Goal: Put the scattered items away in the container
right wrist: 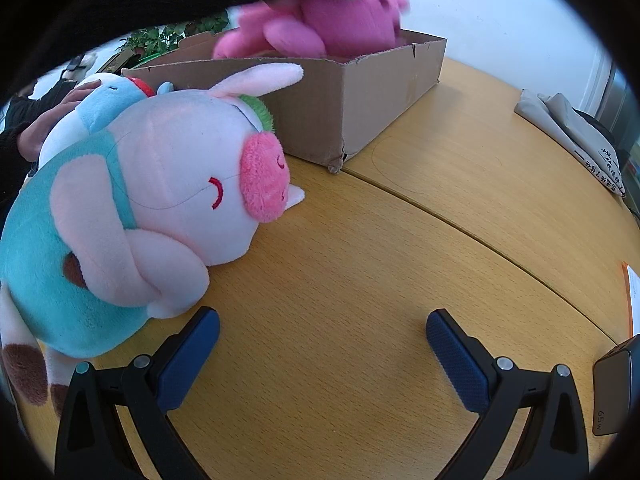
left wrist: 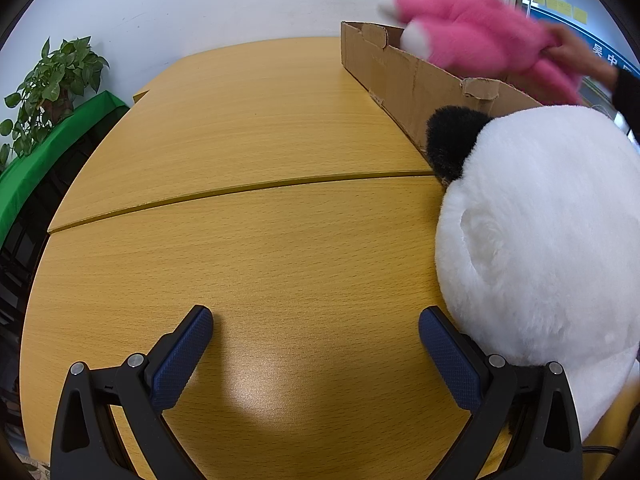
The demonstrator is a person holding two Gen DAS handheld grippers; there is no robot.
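A cardboard box stands on the wooden table. A person's hand holds a blurred pink plush toy over the box. A big white plush with a black ear lies against the box, touching the right finger of my left gripper, which is open with nothing between its fingers. A pink pig plush in teal overalls lies just left of my right gripper, also open over bare table. A white and blue plush lies behind the pig.
A potted plant and a green-covered edge sit beyond the table's left side. A folded grey cloth lies at the far right. A dark device and an orange-edged paper sit near the right edge. Another hand rests behind the plush toys.
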